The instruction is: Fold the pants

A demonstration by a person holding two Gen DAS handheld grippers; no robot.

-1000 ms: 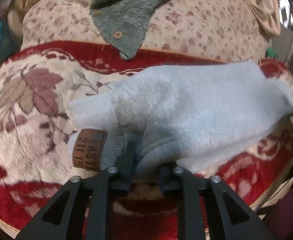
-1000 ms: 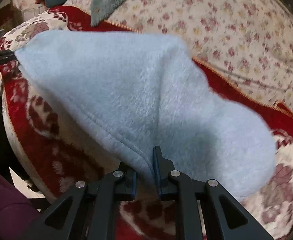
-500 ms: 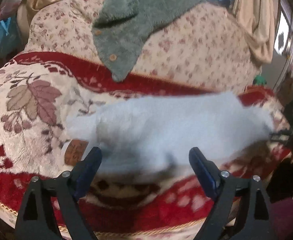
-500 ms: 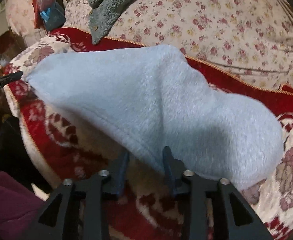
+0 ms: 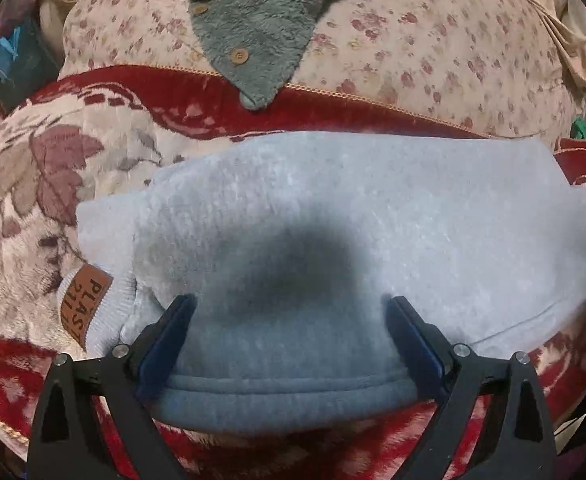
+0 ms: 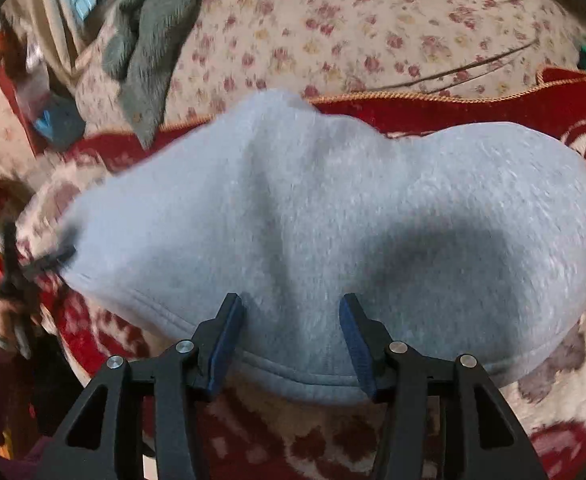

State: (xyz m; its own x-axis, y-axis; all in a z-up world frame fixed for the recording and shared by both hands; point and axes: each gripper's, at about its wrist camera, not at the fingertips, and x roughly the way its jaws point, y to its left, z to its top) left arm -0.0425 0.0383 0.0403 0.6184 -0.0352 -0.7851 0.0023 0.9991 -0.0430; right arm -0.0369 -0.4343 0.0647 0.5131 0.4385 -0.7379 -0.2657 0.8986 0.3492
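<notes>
The light blue fleece pants (image 5: 333, 220) lie folded in a bundle on the red and cream patterned blanket (image 5: 33, 184). A brown patch (image 5: 85, 304) shows on the ribbed cuff at the left. My left gripper (image 5: 289, 336) is open, its jaws wide apart on either side of the near hem. In the right wrist view the pants (image 6: 333, 220) fill the middle. My right gripper (image 6: 291, 340) is open too, with its jaws astride the near hem. The left gripper (image 6: 33, 264) also shows there, blurred, at the pants' far left end.
A grey-green fleece garment with buttons (image 5: 261, 20) hangs over the floral sofa back (image 5: 433, 40) behind the pants. A blue item (image 5: 5, 56) sits at the far left. The blanket's front edge (image 5: 9, 432) is close to the grippers.
Both grippers have let go of the pants and opened. The pants dropped and now lie flat on the blanket. The left jaws stand wider than half a second ago.
</notes>
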